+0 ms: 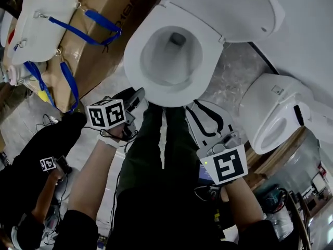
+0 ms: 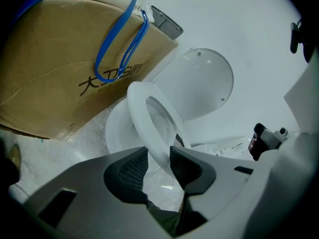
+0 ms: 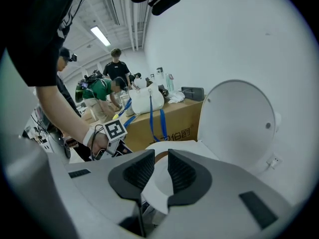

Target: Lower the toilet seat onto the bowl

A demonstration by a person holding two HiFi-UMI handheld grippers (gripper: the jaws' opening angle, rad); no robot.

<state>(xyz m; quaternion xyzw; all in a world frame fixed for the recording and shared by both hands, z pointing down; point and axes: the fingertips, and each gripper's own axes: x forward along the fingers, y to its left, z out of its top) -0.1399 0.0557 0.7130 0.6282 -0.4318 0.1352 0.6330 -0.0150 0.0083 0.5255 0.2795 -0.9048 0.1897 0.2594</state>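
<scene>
The white toilet seat [image 1: 171, 56] stands tilted up off the bowl [image 2: 117, 128] in the left gripper view, and the lid [image 1: 229, 9] leans back against the wall. My left gripper [image 1: 140, 95] is at the seat's front edge. The seat's [image 2: 149, 118] rim runs between its two pads there, so the left gripper [image 2: 159, 156] is shut on it. My right gripper [image 1: 221, 141] hangs lower right, away from the toilet. In its own view the right gripper [image 3: 160, 158] has a narrow gap between the pads with nothing held, and it faces the seat [image 3: 174, 146] and lid [image 3: 239, 123].
A cardboard box [image 1: 99, 30] carrying a white bag with blue straps [image 1: 41, 25] stands left of the toilet. A second toilet [image 1: 276, 113] lies at the right. A white bag with black straps [image 1: 208, 120] lies on the floor. Another person [image 1: 36, 191] crouches lower left.
</scene>
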